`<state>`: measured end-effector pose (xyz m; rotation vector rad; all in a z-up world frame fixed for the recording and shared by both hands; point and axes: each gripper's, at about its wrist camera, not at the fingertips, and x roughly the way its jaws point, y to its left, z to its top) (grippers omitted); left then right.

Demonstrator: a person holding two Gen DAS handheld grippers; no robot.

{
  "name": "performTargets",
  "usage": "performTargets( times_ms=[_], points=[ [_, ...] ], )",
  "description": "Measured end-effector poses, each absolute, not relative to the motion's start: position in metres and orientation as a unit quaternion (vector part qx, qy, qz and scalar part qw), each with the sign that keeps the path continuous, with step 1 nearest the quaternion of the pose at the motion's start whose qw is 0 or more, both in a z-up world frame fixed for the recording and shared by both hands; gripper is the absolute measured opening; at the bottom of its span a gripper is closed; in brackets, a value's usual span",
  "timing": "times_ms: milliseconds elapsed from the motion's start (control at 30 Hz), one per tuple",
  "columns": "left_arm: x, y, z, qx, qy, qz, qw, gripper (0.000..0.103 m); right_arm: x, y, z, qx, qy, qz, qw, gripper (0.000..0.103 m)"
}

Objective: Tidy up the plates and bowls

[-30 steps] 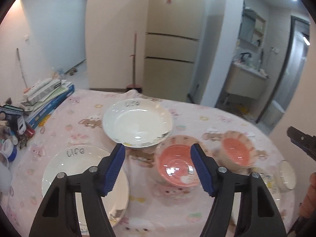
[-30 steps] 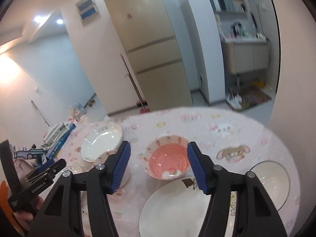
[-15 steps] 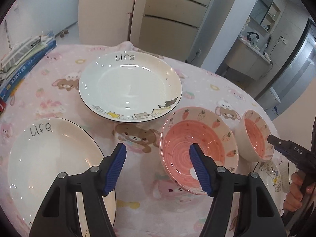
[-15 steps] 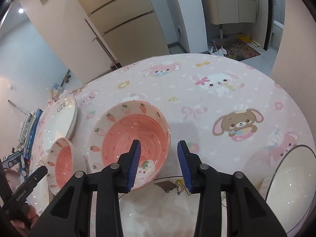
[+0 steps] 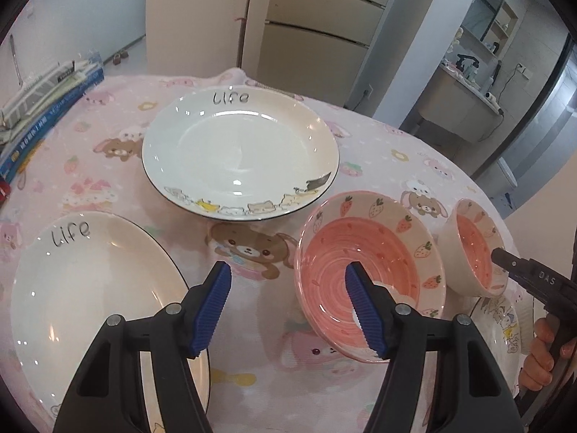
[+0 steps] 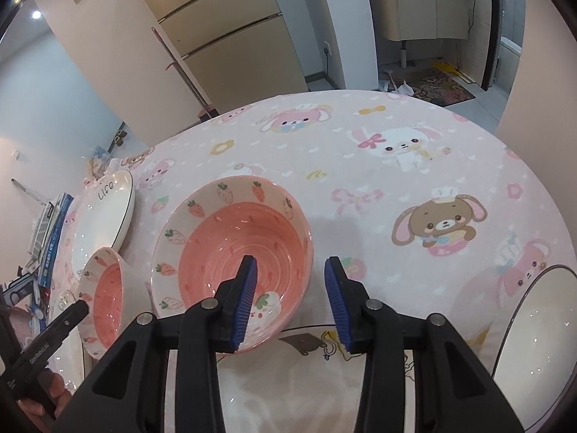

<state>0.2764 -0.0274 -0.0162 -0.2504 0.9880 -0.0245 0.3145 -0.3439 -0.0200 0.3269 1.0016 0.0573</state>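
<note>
Two pink strawberry bowls stand side by side on the pink tablecloth. My left gripper (image 5: 288, 278) is open, with the near left rim of the left bowl (image 5: 360, 238) between its blue pads and not pressed. My right gripper (image 6: 290, 270) is open more narrowly. One of its pads is over the inside of the right bowl (image 6: 223, 238) and the other is outside that bowl's right rim. Two white "Life" plates lie left of the bowls, one far (image 5: 238, 158) and one near (image 5: 90, 299). The right bowl (image 5: 472, 245) shows beside the other gripper's black tip.
A cartoon-edged white plate (image 6: 306, 379) lies under my right gripper, and another white plate (image 6: 541, 324) sits at the table's right edge. Books and boxes (image 5: 47, 97) are stacked at the far left. A fridge (image 5: 317, 29) stands behind the round table.
Both grippers came down toward the table and tipped downward, closing in on the two bowls. The right jaws narrowed. Over the last half second almost nothing moved.
</note>
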Motion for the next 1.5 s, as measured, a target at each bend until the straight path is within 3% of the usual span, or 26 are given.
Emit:
performTargets(
  times_ms=[167,333,433,733,800,933,967,1033,1500],
  points=[
    [0.271,-0.033,0.010,-0.111,0.441,-0.015,0.891,0.068,0.319,-0.349,-0.022,0.170,0.480,0.027,0.860,0.039],
    [0.294,-0.076,0.032,-0.079,0.432,-0.081,0.895,0.068,0.322,-0.346,-0.022,0.159,0.480,0.025,0.863,0.031],
    [0.320,-0.106,0.032,-0.064,0.447,-0.122,0.884,0.060,0.324,-0.347,-0.025,0.170,0.485,0.031,0.857,0.030],
    [0.388,-0.172,-0.018,-0.022,0.552,-0.203,0.808,0.059,0.331,-0.350,-0.041,0.190,0.501,0.039,0.843,0.028],
    [0.393,-0.180,-0.029,-0.005,0.564,-0.199,0.801,0.059,0.332,-0.348,-0.046,0.192,0.508,0.045,0.838,0.020],
    [0.393,-0.189,-0.032,0.015,0.564,-0.202,0.800,0.059,0.335,-0.346,-0.053,0.195,0.519,0.057,0.830,0.016],
    [0.393,-0.190,-0.032,0.020,0.565,-0.203,0.799,0.057,0.336,-0.345,-0.054,0.196,0.519,0.058,0.830,0.016],
    [0.392,-0.197,-0.032,0.036,0.568,-0.212,0.794,0.039,0.336,-0.344,-0.054,0.194,0.518,0.056,0.831,0.015],
    [0.397,-0.214,-0.051,0.042,0.594,-0.215,0.774,0.024,0.333,-0.340,-0.053,0.168,0.503,0.065,0.845,0.014]
  ],
)
